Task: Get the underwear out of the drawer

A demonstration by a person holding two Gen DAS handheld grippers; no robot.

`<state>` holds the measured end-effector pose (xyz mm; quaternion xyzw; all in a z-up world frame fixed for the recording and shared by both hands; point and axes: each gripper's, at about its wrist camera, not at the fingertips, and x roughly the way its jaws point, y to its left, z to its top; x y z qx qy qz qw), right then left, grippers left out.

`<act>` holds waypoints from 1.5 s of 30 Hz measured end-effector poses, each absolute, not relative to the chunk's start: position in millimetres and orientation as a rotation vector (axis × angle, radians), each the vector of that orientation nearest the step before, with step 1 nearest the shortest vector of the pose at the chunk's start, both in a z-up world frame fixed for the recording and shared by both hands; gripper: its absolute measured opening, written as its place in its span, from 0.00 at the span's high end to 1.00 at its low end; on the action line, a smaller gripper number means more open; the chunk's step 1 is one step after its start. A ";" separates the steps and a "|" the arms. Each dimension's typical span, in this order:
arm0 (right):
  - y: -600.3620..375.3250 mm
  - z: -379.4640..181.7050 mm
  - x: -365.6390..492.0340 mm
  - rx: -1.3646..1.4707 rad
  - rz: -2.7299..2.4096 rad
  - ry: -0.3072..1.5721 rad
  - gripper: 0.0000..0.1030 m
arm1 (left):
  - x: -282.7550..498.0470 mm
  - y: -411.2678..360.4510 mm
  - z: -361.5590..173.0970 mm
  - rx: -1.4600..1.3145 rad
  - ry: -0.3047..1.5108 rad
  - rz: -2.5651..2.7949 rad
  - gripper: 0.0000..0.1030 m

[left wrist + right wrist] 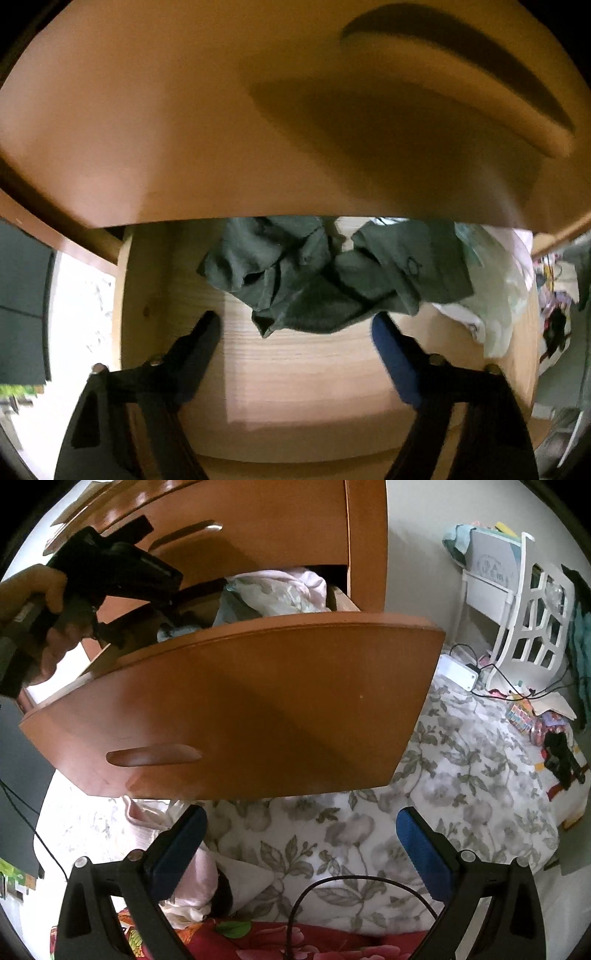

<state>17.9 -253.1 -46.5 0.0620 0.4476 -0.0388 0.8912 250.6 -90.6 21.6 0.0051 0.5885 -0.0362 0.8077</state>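
Observation:
In the left wrist view a crumpled dark green garment [314, 280] lies on the wooden floor of the open drawer [295, 387], partly under the drawer front above. My left gripper [295, 321] points down into the drawer, open, its fingertips either side of the garment's near edge and not pressing on it. In the right wrist view the drawer's front panel [258, 701] is pulled out, and a hand [33, 590] holds the left gripper's black body [122, 568] over it. My right gripper [301, 814] hangs open below the drawer front with nothing between its fingers.
Pale green and white clothes [491, 295] fill the drawer's right side, seen as pink and pale cloth [280, 590] from outside. The upper drawer front [184, 110] overhangs. Below lie a floral bedspread [461, 775], a black cable [332, 882], a white chair [532, 627].

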 end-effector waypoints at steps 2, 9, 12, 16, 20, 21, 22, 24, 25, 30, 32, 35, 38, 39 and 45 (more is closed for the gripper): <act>-254.2 -47.4 18.3 0.135 -0.081 0.931 0.00 | 252.9 -88.4 17.7 -0.027 1.268 -0.064 0.28; -255.3 -49.6 19.0 0.146 -0.082 0.938 0.00 | 260.5 -81.6 7.4 -0.088 1.298 -0.025 0.37; -255.7 -49.7 18.9 0.149 -0.082 0.938 0.00 | 266.0 -78.1 1.7 -0.137 1.309 -0.012 0.37; -255.4 -50.0 19.0 0.150 -0.082 0.940 0.00 | 269.6 -72.2 -6.4 -0.178 1.329 0.004 0.39; -255.5 -50.2 19.1 0.151 -0.083 0.941 0.00 | 272.4 -66.7 -14.9 -0.230 1.351 0.012 0.45; -255.4 -50.3 19.0 0.152 -0.083 0.941 0.00 | 272.6 -66.3 -16.5 -0.233 1.351 0.015 0.47; -255.1 -50.2 19.1 0.152 -0.084 0.941 0.00 | 273.7 -64.9 -19.1 -0.234 1.353 0.014 0.48; -255.2 -50.1 19.1 0.151 -0.084 0.941 0.00 | 274.4 -64.2 -22.0 -0.252 1.359 0.002 0.58; -255.1 -50.2 19.2 0.151 -0.084 0.941 0.00 | 274.0 -63.6 -22.4 -0.259 1.360 -0.001 0.60; -255.2 -49.9 19.4 0.151 -0.084 0.940 0.00 | 277.6 -59.6 -27.4 -0.289 1.374 -0.015 0.90; -255.5 -50.0 19.1 0.151 -0.085 0.940 0.00 | 277.8 -58.6 -27.9 -0.303 1.375 -0.023 0.92; -256.0 -49.1 18.6 0.151 -0.089 0.939 0.00 | 273.4 -60.5 -25.7 -0.306 1.367 -0.044 0.94; -255.9 -48.0 18.0 0.148 -0.093 0.937 0.00 | 260.0 -55.1 -15.6 -0.320 1.353 -0.061 0.95; -255.5 -47.5 17.5 0.145 -0.094 0.935 0.00 | 256.5 -53.2 -12.6 -0.326 1.347 -0.073 0.95; -255.0 -42.8 13.9 0.136 -0.104 0.926 0.00 | 226.8 -41.8 -1.2 -0.383 1.318 -0.157 0.95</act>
